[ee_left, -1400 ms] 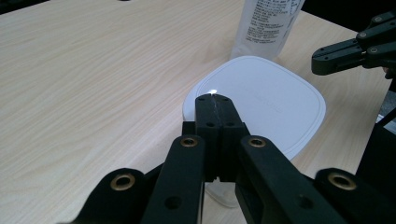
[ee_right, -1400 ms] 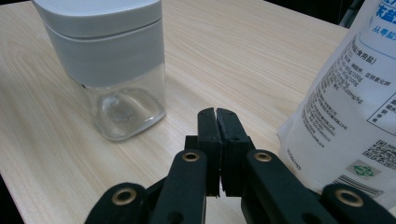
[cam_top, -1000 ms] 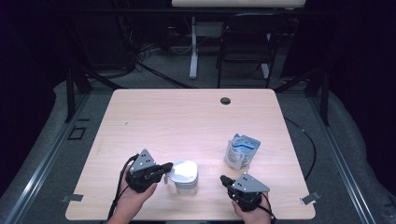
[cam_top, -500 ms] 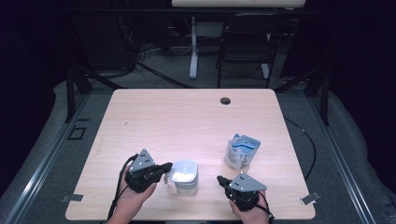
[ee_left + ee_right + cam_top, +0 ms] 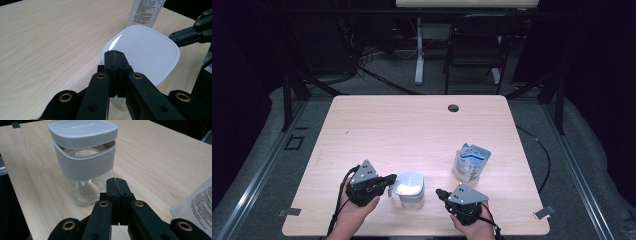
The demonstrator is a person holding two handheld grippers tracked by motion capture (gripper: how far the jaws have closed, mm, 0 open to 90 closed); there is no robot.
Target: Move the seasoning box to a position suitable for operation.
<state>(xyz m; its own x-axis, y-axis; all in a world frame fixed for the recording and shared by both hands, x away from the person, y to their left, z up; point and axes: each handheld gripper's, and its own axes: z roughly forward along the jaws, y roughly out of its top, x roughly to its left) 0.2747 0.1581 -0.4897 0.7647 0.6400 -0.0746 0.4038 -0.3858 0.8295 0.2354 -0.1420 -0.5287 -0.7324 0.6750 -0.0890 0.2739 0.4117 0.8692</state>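
Note:
A glass jar (image 5: 410, 194) with a grey band and a white lid (image 5: 408, 182) stands near the table's front edge. In the right gripper view the lid (image 5: 82, 131) rests loosely on the jar (image 5: 85, 170), with a gap under one side. My left gripper (image 5: 387, 181) is shut, and its tips (image 5: 115, 53) lie at the near rim of the lid (image 5: 147, 52). My right gripper (image 5: 441, 193) is shut and empty, a short way right of the jar. Its tips (image 5: 116, 181) point at the jar's glass base.
A white and blue pouch (image 5: 471, 162) stands upright right of the jar, just beyond the right gripper, and shows as the pouch (image 5: 147, 11) and the pouch (image 5: 197, 205) in the gripper views. A dark cable hole (image 5: 453, 107) sits near the table's far edge.
The right gripper has edged slightly left toward the jar. The left gripper, jar and pouch have not moved.

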